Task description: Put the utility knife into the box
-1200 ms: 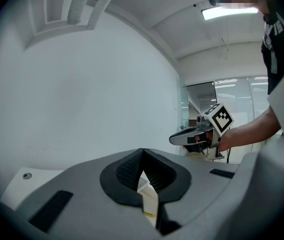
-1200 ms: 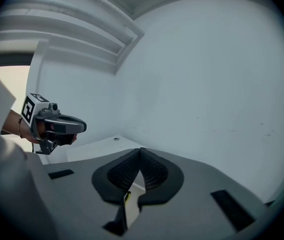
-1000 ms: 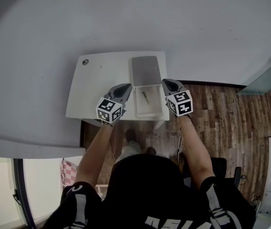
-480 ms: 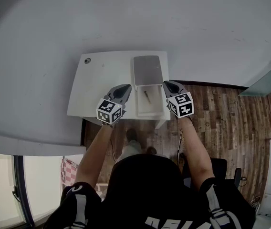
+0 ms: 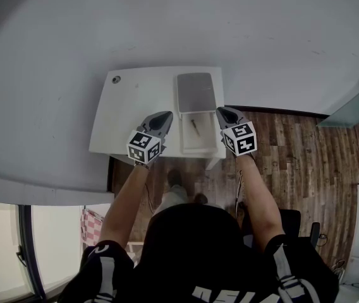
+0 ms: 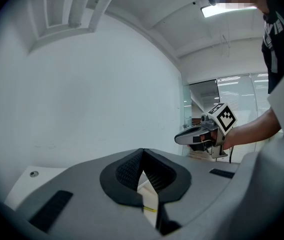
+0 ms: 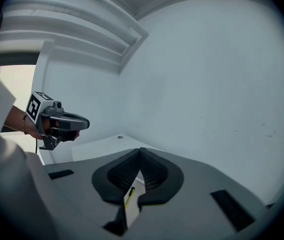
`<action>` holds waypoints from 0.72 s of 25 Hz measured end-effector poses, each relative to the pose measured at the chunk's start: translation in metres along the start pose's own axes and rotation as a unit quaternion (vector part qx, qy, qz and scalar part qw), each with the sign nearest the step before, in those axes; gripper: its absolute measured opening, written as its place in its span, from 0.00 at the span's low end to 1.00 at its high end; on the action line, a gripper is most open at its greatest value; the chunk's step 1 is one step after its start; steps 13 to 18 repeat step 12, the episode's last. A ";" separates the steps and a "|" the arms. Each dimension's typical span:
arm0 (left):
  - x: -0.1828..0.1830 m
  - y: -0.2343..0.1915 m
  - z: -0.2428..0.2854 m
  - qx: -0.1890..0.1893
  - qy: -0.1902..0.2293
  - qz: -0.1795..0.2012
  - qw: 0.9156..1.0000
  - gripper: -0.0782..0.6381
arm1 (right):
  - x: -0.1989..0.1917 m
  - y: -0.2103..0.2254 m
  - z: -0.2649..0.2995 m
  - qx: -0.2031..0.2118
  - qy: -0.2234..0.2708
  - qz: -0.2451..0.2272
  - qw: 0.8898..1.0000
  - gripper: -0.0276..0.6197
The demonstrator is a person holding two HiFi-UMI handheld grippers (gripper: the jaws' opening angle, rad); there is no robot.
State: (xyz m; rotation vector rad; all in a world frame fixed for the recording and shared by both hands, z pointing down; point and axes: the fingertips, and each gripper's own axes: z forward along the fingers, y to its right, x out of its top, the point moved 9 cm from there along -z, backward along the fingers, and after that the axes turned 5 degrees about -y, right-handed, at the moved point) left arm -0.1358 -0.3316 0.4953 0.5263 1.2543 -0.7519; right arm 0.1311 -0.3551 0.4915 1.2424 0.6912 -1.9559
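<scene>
A white open box [image 5: 200, 148] stands on the small white table [image 5: 129, 118], its grey lid [image 5: 196, 92] folded back toward the wall. The utility knife [image 5: 194, 127], dark with a yellow part, lies inside the box. It shows through the jaw gap in the left gripper view [image 6: 149, 209] and in the right gripper view [image 7: 129, 196]. My left gripper [image 5: 165, 116] hovers just left of the box, shut and empty. On the box's right side my right gripper [image 5: 222, 112] is also shut with nothing in it. Both point toward the wall.
A white wall rises right behind the table. A small round grommet [image 5: 115, 79] sits in the table's far left corner. Wooden floor [image 5: 293, 150] lies to the right, and the person's feet show below the table's front edge.
The head view shifted slightly a second ago. Both grippers stay shut beside the box, and the knife has not moved.
</scene>
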 end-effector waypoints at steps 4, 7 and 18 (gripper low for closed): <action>-0.001 0.002 0.001 0.000 -0.002 0.000 1.000 0.14 | -0.002 0.001 -0.001 -0.002 0.000 0.002 1.000 0.06; -0.001 -0.001 0.001 0.000 -0.003 -0.001 1.000 0.14 | -0.002 0.001 0.001 -0.003 -0.001 0.001 1.000 0.06; -0.001 -0.003 0.001 0.001 -0.001 -0.002 1.000 0.14 | -0.001 0.001 0.002 -0.004 0.003 -0.002 1.000 0.06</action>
